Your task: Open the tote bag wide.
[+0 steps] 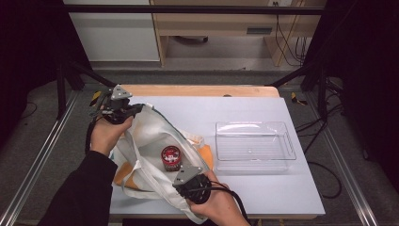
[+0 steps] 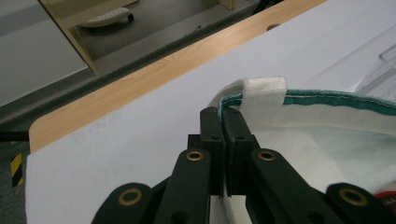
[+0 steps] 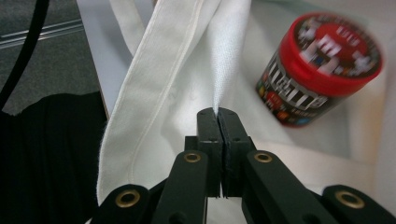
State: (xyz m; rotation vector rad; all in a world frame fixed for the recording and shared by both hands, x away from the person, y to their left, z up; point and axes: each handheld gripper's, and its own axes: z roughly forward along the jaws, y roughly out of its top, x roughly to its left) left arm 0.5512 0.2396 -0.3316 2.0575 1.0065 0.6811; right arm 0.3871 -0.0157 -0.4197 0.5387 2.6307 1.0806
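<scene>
My left tongs (image 1: 134, 109) pinch the cloth bag's (image 1: 150, 136) rim at ten o'clock, my right tongs (image 1: 184, 176) its near edge; next I spread it around the candy tub (image 1: 171, 157).

Left tool (image 2: 223, 122) and right tool (image 3: 217, 121) both clamped tight, wrists seemingly angled inward

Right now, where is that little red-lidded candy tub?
In the high view the candy tub stands inside the open white tote bag, left of the clear plastic tray.
</scene>
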